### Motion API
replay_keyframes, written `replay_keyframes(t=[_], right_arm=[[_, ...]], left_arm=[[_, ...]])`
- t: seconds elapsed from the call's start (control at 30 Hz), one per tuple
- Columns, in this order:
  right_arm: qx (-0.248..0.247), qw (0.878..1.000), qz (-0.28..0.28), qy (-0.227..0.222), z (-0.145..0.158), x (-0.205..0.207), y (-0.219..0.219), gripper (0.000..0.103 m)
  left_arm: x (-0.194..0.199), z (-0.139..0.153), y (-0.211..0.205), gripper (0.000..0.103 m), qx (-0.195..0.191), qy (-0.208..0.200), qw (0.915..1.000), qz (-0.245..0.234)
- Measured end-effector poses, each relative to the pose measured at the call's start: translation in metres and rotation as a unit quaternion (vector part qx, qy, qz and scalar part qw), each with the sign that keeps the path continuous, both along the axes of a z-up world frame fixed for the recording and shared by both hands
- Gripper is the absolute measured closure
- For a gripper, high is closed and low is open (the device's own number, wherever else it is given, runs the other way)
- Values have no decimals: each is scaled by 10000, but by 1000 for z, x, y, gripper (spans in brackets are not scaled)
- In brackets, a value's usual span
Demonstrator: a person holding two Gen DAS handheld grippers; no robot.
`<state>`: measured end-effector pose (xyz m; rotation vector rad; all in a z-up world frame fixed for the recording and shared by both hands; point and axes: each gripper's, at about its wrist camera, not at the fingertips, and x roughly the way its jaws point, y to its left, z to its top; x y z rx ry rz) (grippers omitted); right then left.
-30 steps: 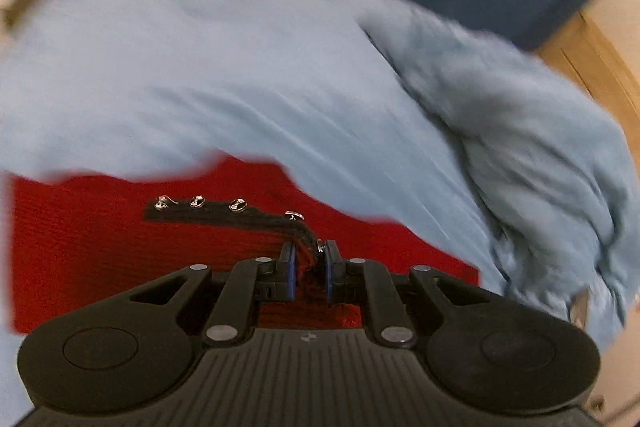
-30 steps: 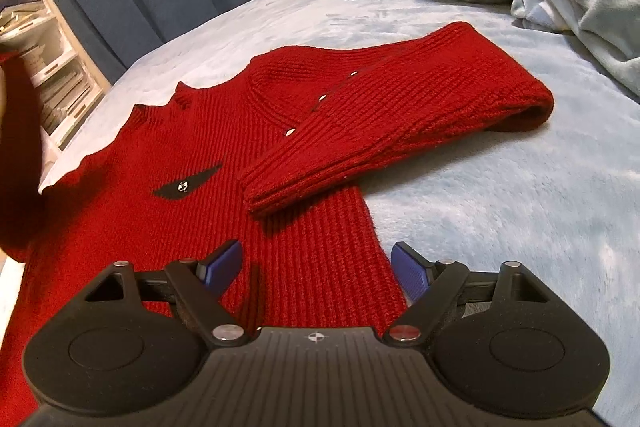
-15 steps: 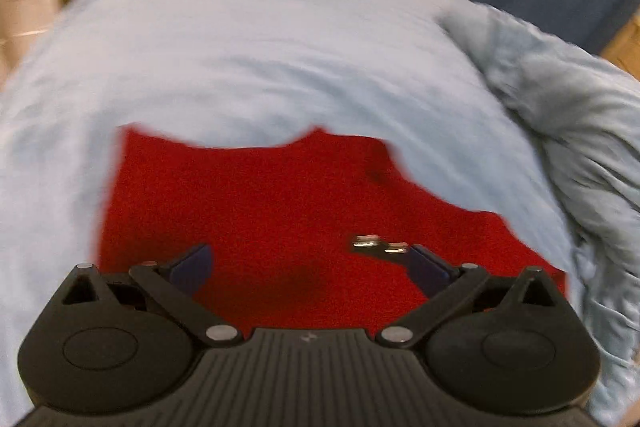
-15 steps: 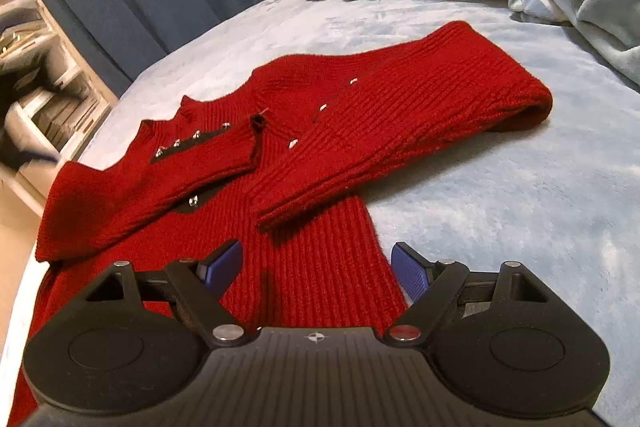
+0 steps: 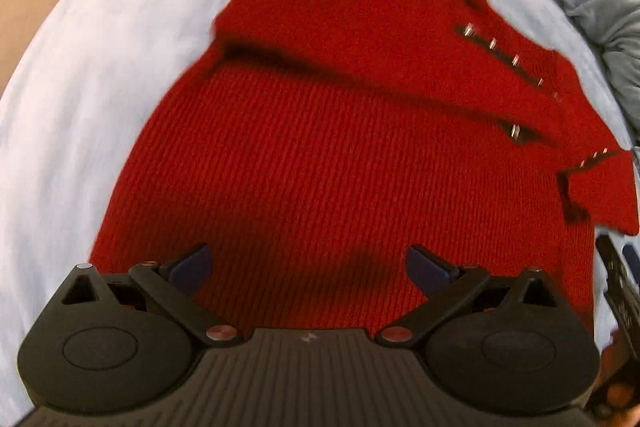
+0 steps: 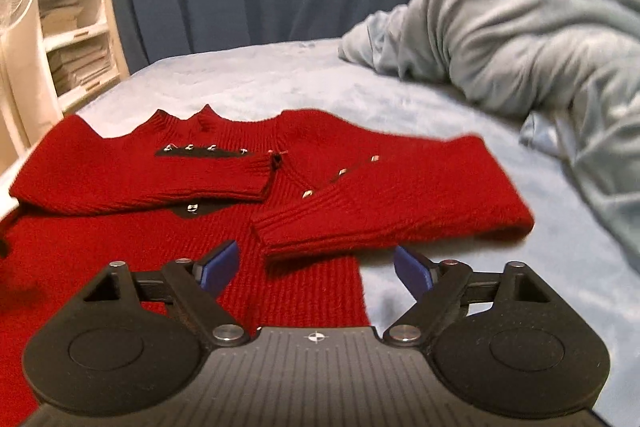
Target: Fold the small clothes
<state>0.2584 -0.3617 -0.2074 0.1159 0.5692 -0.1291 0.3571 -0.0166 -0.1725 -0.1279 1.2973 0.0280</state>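
Red sweater [image 6: 160, 239] lies flat on the bed [image 6: 460, 267], both sleeves folded across it. Left gripper [image 5: 308, 261] spread wide above it, empty; right gripper [image 6: 316, 267] opening, empty too.

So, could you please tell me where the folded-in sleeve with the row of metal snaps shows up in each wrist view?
Left wrist: the snap sleeve sits at the right edge, its cuff lying on the sweater body.
Right wrist: the same sleeve lies left of centre, folded across the chest, cuff near the middle.
Shared landmark: the grey blanket is bunched top right in both views.
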Motion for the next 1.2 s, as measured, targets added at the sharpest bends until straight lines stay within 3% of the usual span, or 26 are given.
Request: replay_keyframes(t=[0.07, 0.13, 0.3, 0.47, 0.63, 0.73, 0.77, 0.8, 0.83, 0.87, 0.97, 1.1, 1.2], right_arm=[[-269, 9995, 155, 6, -2, 3, 5, 5], [-697, 9966, 416, 116, -9, 11, 13, 4], [-2073, 9751, 786, 101, -25, 28, 36, 4], [-2061, 9765, 574, 244, -34, 48, 24, 6], [-2048, 9770, 597, 40, -33, 55, 20, 6], [-1902, 9767, 987, 77, -36, 59, 17, 22], [-1832, 9767, 1115, 133, -38, 61, 16, 32], [-1732, 9771, 1225, 177, -38, 63, 16, 48], [-1632, 9774, 1326, 201, -38, 64, 15, 58], [-1549, 9775, 1421, 183, -36, 63, 16, 85], [-1163, 9861, 1185, 61, -21, 64, 12, 91], [83, 9990, 100, -435, 11, 61, -37, 92], [1157, 9842, -1114, -743, 20, 49, -97, 93]], left_arm=[[-17, 2, 3, 1, 12, 87, 9999, 66], [-30, 10, 5, 1, 65, 63, 9999, 62], [-46, 27, 10, 1, 303, -3, 9995, 52], [-48, 35, 10, 1, 94, -61, 9996, 248], [-46, 37, -5, 1, 126, -63, 9998, 119], [-45, 41, -11, 1, 52, -109, 9999, 117], [-45, 43, -13, 1, 9, -115, 9999, 128], [-45, 46, -14, 1, -21, -128, 9998, 133], [-45, 49, -16, 1, -24, -151, 9998, 132], [-45, 52, -18, 1, -10, -186, 9998, 116], [-46, 62, -22, 1, 60, -296, 9995, 55], [-47, 67, -25, 1, 63, -332, 9994, 90], [-46, 67, -28, 1, 50, -313, 9994, 127]])
